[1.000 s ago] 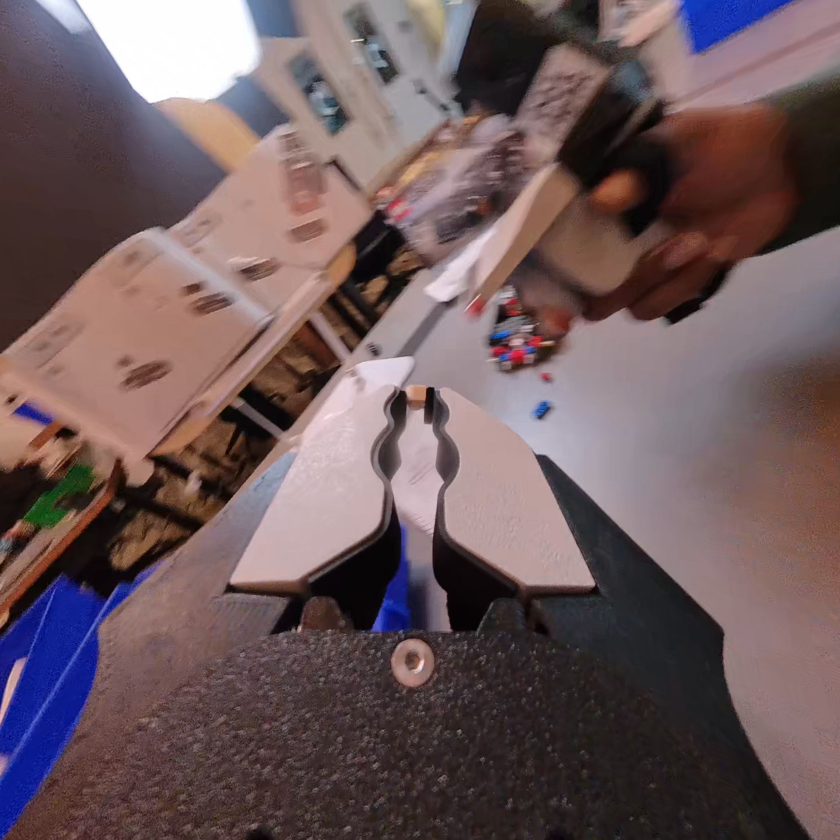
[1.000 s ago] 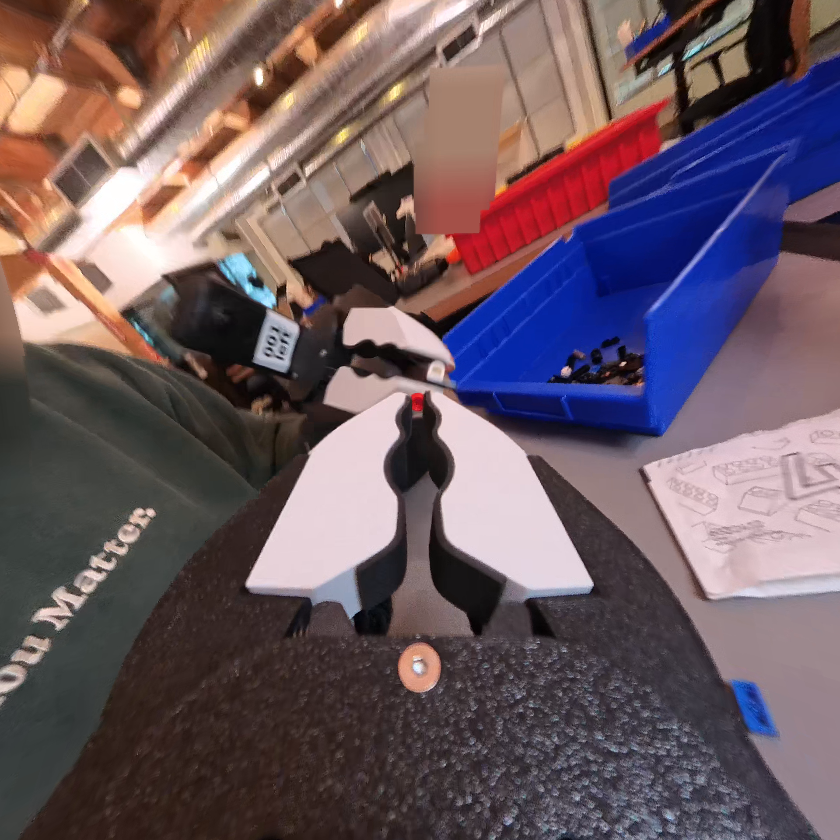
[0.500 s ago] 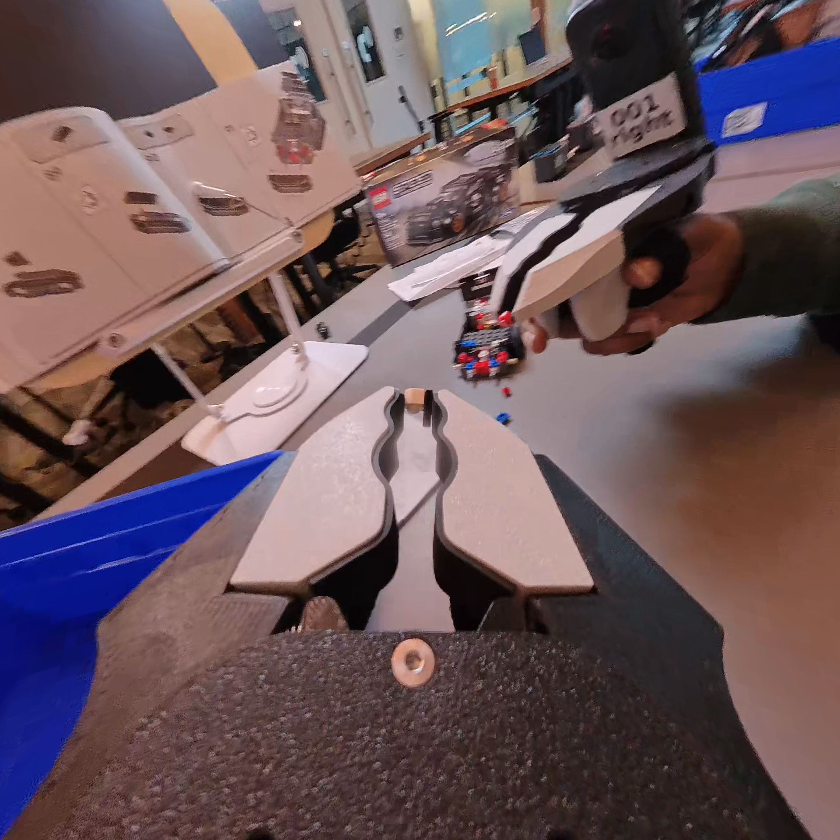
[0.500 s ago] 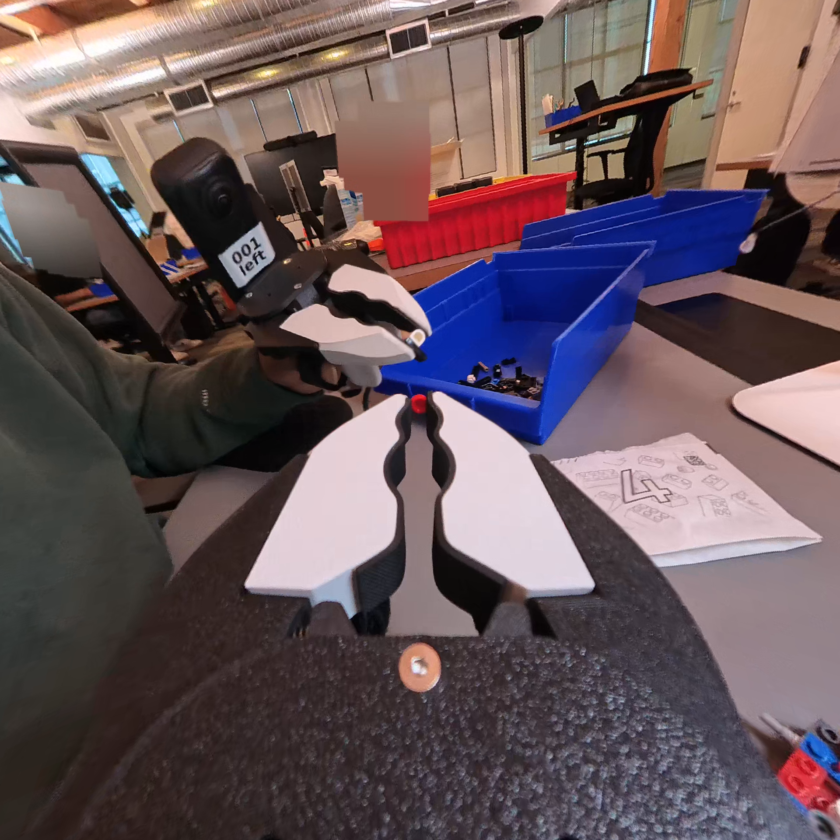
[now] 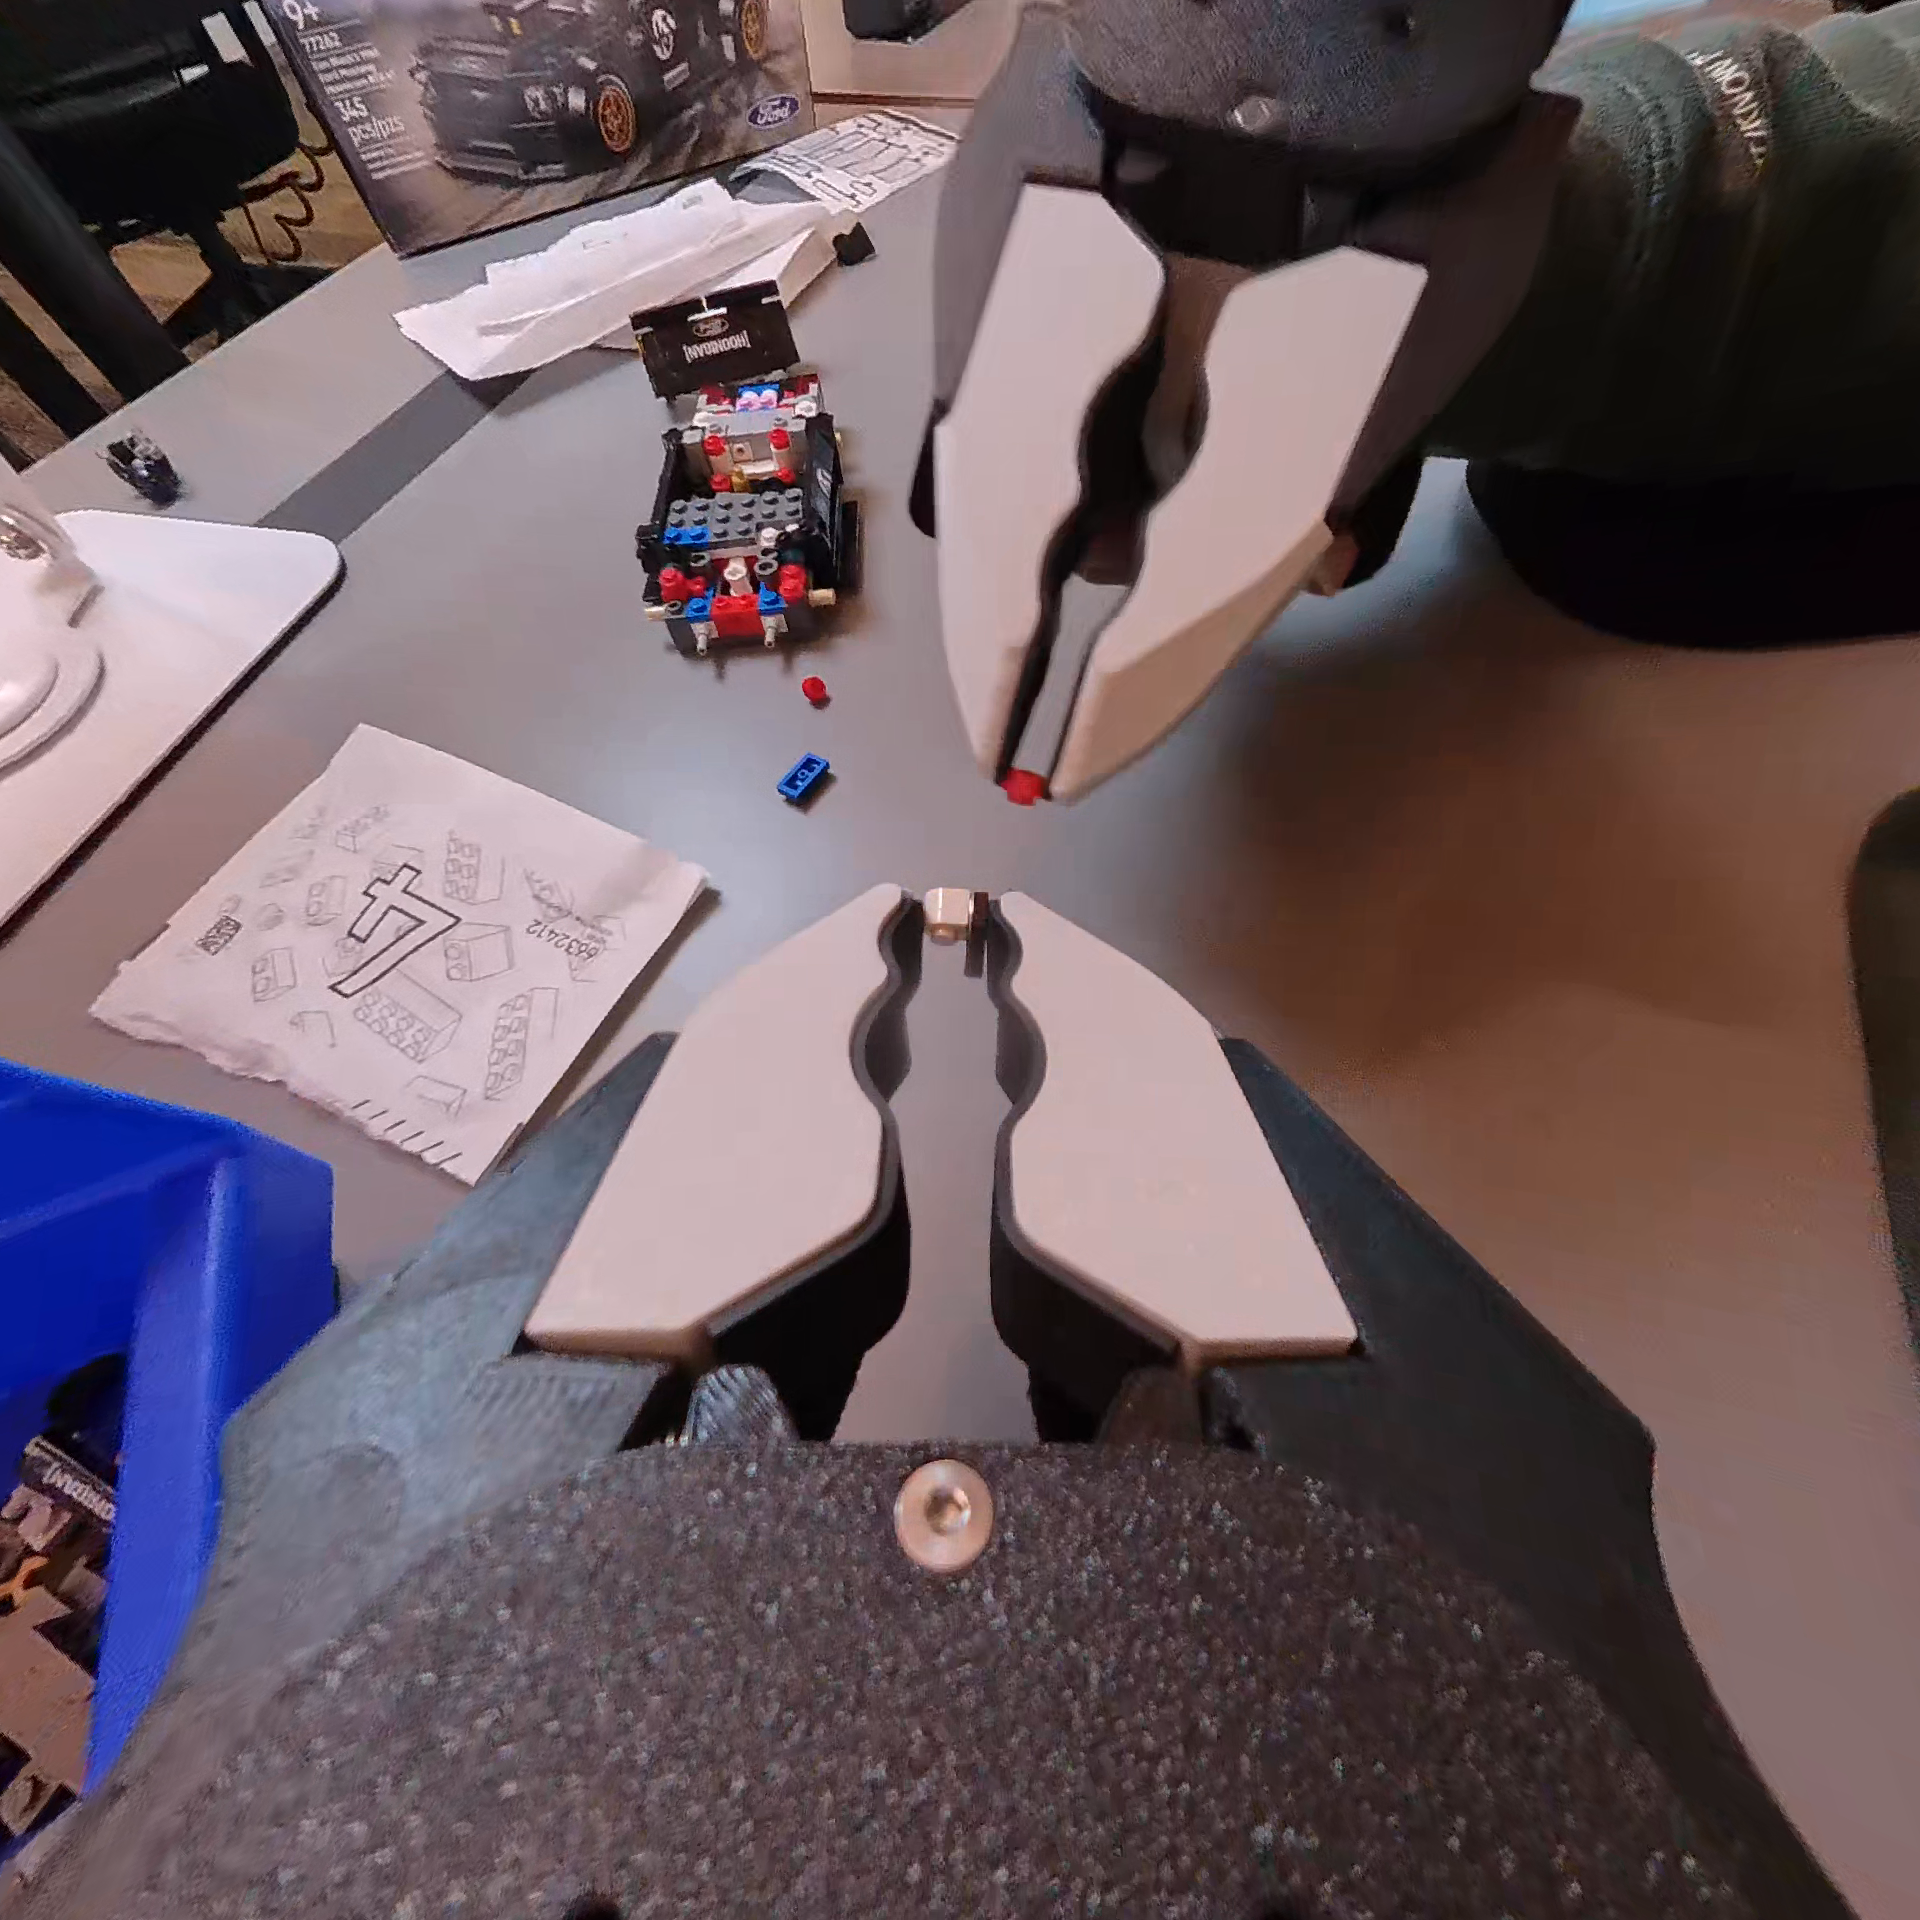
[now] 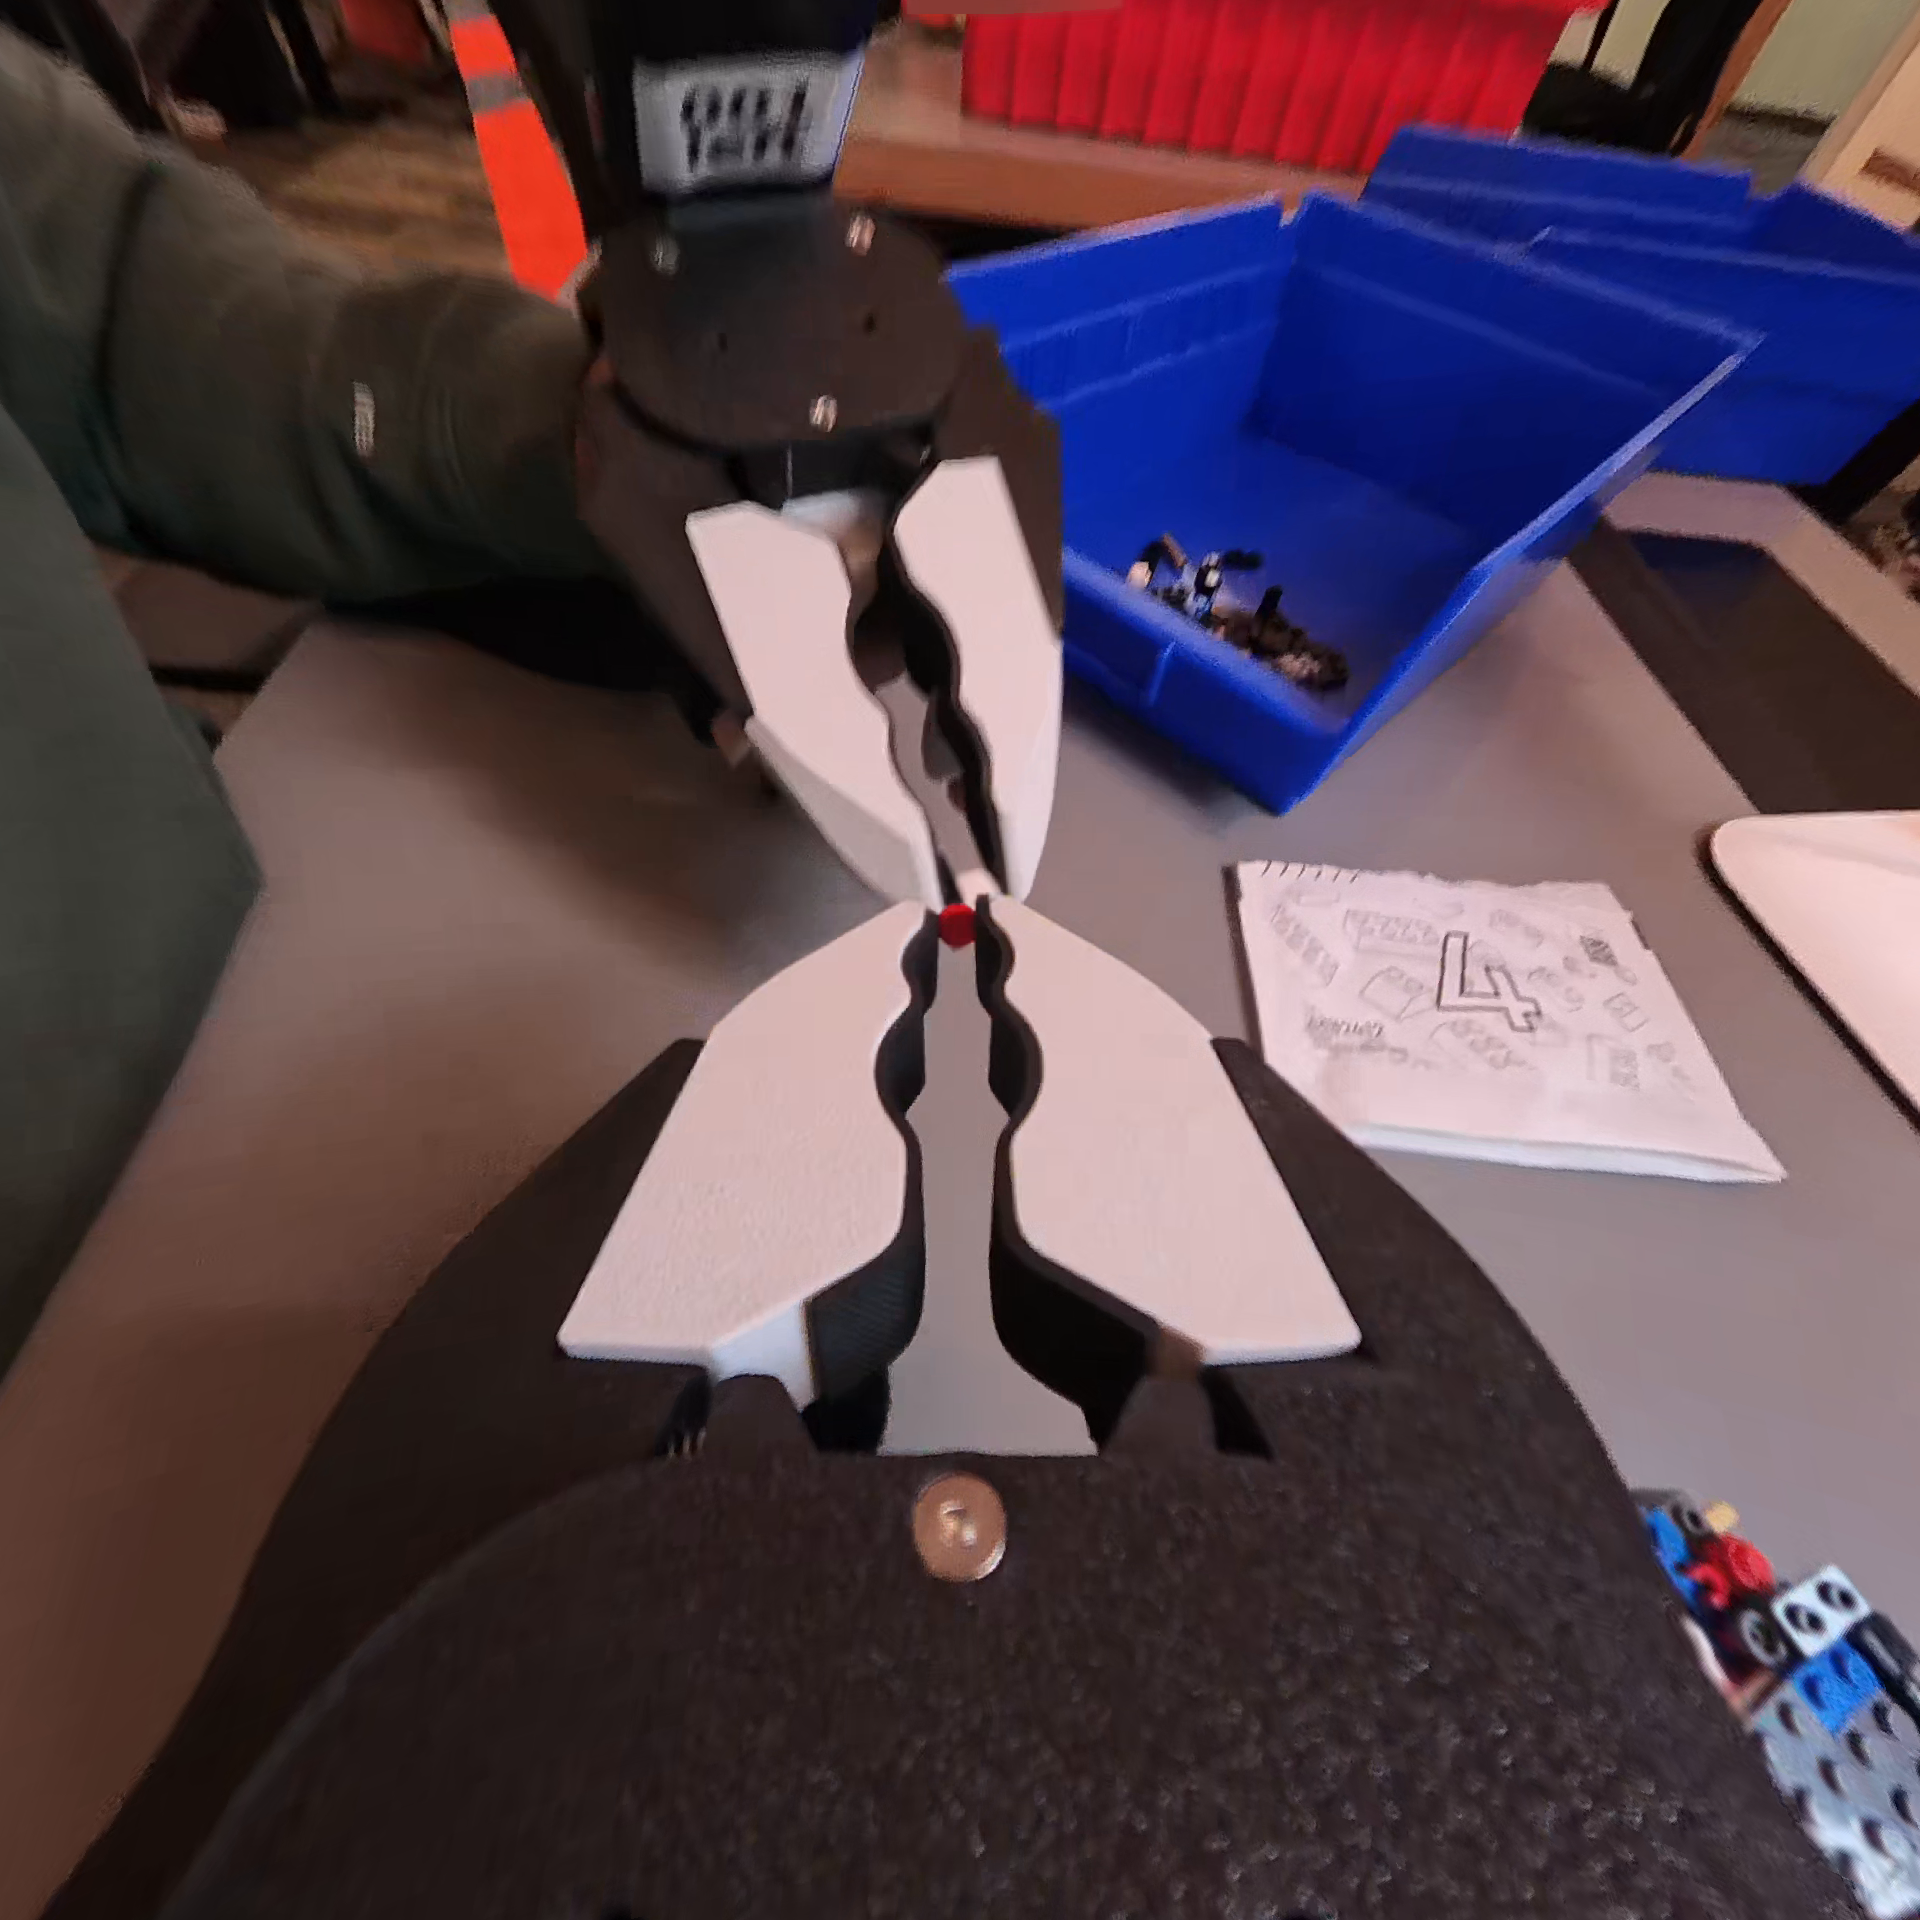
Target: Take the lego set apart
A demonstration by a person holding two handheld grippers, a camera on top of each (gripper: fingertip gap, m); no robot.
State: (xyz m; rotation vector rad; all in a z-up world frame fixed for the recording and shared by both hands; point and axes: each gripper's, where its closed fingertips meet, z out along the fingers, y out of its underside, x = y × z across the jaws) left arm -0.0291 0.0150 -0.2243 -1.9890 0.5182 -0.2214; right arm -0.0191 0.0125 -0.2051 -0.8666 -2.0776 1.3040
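Bare grey tabletop (image 5: 1455, 935) lies open right of the two facing grippers. To the left, a paper bag (image 5: 405, 956), a loose blue plate (image 5: 802, 776) and red stud (image 5: 815, 688) dot the surface; farther off stands the lego car (image 5: 748, 520). A blue bin (image 5: 156, 1299) blocks the near left.

Printed writing visible on the set box (image 5: 540, 99), paper bag (image 5: 405, 956), black sticker piece (image 5: 717, 348) and gripper label (image 6: 743, 120); not copied here.
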